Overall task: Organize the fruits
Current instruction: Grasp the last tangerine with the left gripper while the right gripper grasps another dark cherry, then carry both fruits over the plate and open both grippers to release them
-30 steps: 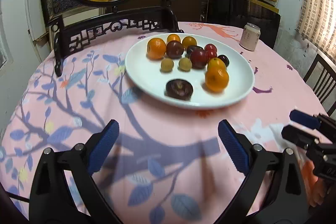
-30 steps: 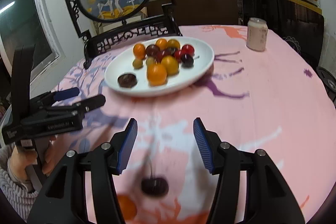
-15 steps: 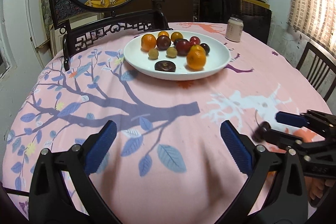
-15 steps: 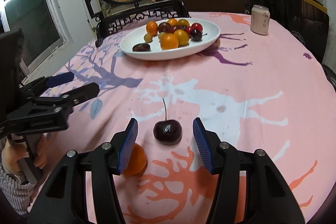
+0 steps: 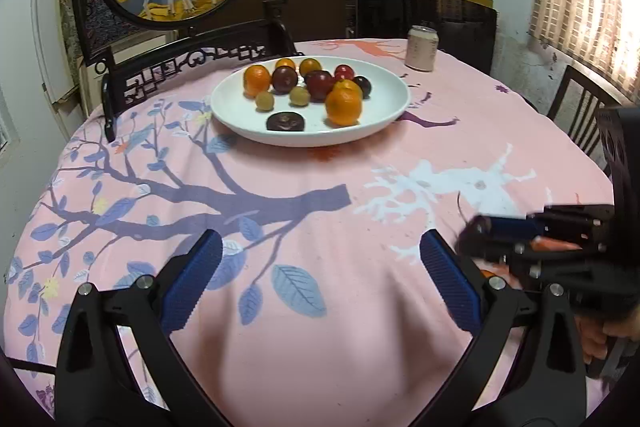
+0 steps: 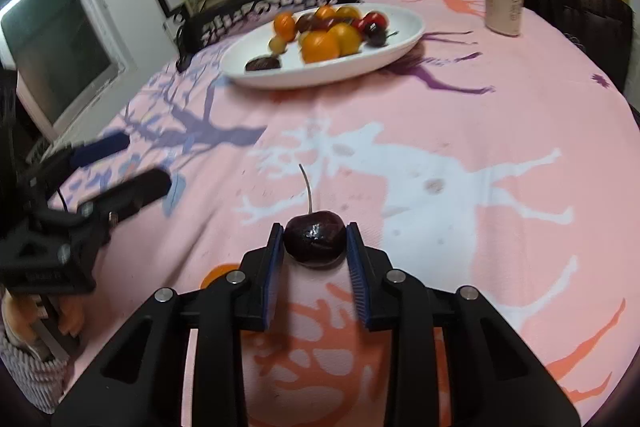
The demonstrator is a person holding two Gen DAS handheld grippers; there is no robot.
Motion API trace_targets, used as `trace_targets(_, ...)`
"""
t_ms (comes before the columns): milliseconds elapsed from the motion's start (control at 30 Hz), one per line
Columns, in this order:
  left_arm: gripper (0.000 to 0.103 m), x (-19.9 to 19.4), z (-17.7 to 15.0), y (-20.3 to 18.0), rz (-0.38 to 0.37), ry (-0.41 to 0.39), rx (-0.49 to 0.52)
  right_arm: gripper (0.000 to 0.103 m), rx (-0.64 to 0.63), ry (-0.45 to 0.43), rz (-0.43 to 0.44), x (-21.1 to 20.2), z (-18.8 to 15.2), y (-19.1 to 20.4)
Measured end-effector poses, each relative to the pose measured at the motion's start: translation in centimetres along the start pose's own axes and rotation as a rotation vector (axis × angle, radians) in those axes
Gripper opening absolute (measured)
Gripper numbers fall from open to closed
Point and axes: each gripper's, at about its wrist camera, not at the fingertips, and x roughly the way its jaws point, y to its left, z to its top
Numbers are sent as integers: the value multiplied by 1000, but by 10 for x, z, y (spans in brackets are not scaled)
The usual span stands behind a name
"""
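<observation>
The right gripper (image 6: pixel 315 243) has just been closing and now its blue pads clamp a dark cherry (image 6: pixel 315 239) from either side, low over the pink patterned cloth of the desk (image 6: pixel 460 131), near the front edge and well apart from the white plate (image 6: pixel 404 39) of oranges, plums and other fruit at the back. The cherry's thin stem (image 6: pixel 307 187) stands up and away from the gripper, free of the pads. A cherry is light, smooth-skinned and soft, so it will likely bruise or squirt out if squeezed hard; the hold across its widest part, as here, looks the safest, with the stem left alone since it would pull off. A small orange fruit (image 6: pixel 218 273) lies on the cloth just left of the right gripper, still to be gathered. The left gripper (image 5: pixel 320 267) hovers over bare cloth with its jaws wide apart, holding nothing.
</observation>
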Motion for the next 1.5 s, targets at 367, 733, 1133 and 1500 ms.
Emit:
trace_targets(367,101,-13,-16,-63,-189,-26,246,32,202,-148,9,-37,11,-46)
trace_targets(733,51,11,-26,-100,-247,83,380,32,217,-154,32,-40,12,-46)
trace_targets(1133,39,18,-21,-81,-266,120,283,32,225,-155,30,-39,9,-47)
trace_targets(1500,39,30,56,-3,-85,16,96,32,168,-112,42,-24,51,-37)
